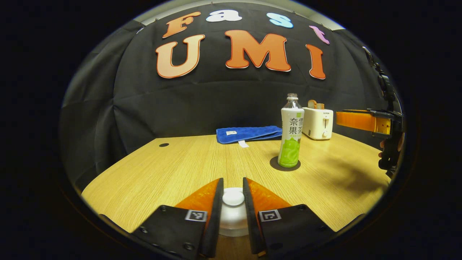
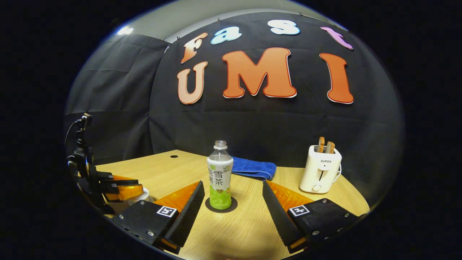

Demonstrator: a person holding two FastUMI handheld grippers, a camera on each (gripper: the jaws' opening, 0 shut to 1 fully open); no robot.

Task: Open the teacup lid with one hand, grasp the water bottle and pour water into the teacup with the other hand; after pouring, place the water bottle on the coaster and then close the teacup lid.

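So this looks like either the very start or the very end of the job, can't really say which from here. The left hand-held gripper (image 1: 233,202) has its two fingers sitting on either side of the knob on the teacup lid (image 1: 233,198), right down at the near edge of the bench (image 1: 151,173). They look closed in against the knob, though I can't swear both are actually pressing. The lid itself seems to be resting on the teacup (image 2: 139,196), which in the right gripper view is over at the left edge, mostly hidden behind that gripper. The right hand-held gripper (image 2: 234,202) is wide open with nothing in it, lined up on the water bottle (image 2: 219,175), which stands upright and uncapped on the dark coaster (image 2: 221,205) mid-bench, well apart from the cup. My read: the lid step is the one in hand. If it's opening, next move needs a firm pinch on the knob and a straight lift, then the right side moves in and closes around the bottle's body. Blue towel (image 1: 249,133) and toaster (image 2: 321,169) at the back aren't in the way.
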